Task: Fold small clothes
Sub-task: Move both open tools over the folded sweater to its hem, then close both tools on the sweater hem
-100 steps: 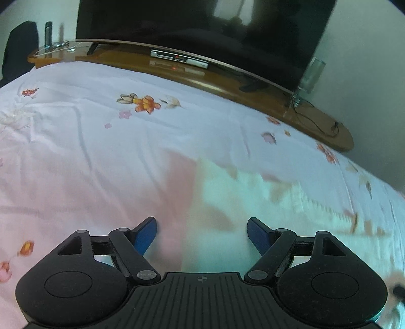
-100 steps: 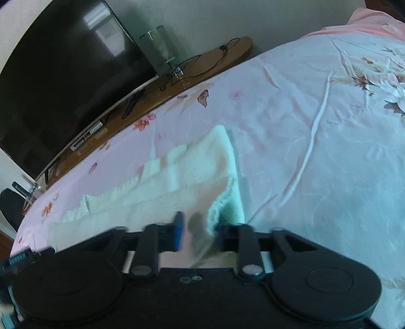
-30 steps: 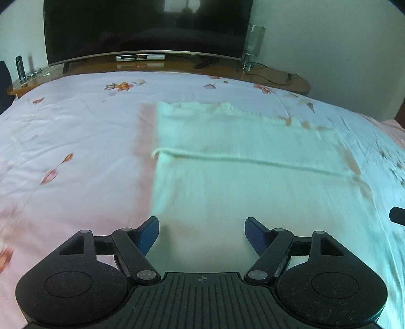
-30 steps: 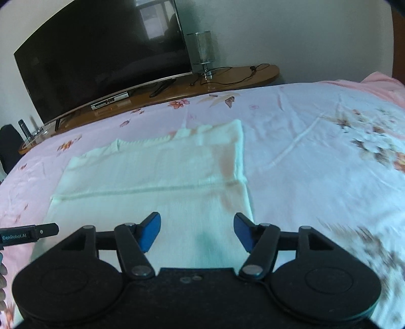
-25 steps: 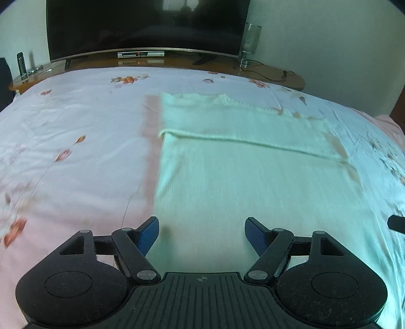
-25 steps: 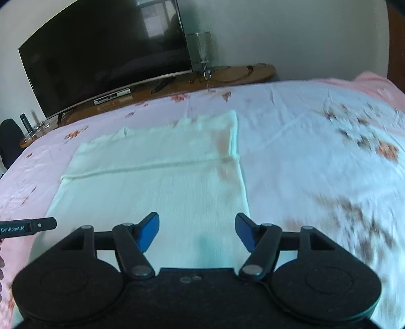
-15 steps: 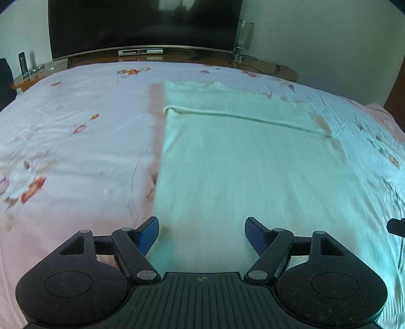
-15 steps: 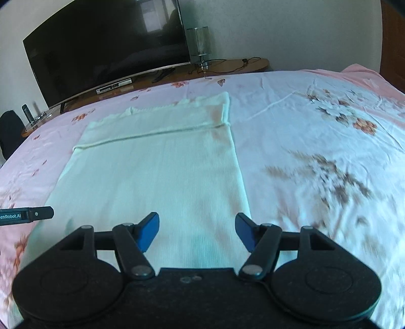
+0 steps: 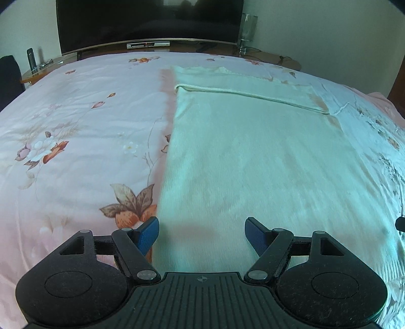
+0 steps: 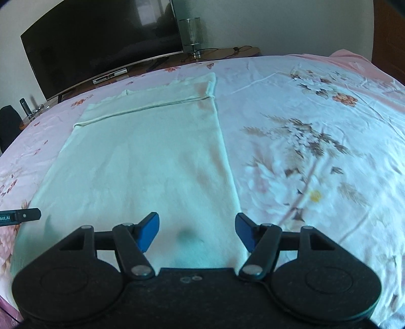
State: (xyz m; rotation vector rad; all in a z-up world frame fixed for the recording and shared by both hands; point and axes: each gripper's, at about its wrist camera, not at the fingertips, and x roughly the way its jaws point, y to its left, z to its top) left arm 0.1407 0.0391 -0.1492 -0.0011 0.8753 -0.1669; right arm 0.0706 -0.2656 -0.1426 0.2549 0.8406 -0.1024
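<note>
A pale cream knitted garment (image 9: 253, 151) lies flat on the floral bedsheet, with a folded band across its far end (image 9: 248, 92). It also shows in the right wrist view (image 10: 141, 157). My left gripper (image 9: 201, 234) is open and empty over the garment's near left edge. My right gripper (image 10: 197, 231) is open and empty over the garment's near right edge. The left gripper's tip (image 10: 22, 216) shows at the left in the right wrist view.
The pink floral bedsheet (image 9: 76, 131) spreads all around the garment. A wooden TV bench (image 10: 227, 52) with a large dark television (image 9: 146, 22) and a glass lamp (image 10: 192, 33) stands beyond the bed's far edge.
Both grippers have pulled back toward the near end of the garment, staying open. More of the garment's length now lies in front of them. The right gripper had let go earlier.
</note>
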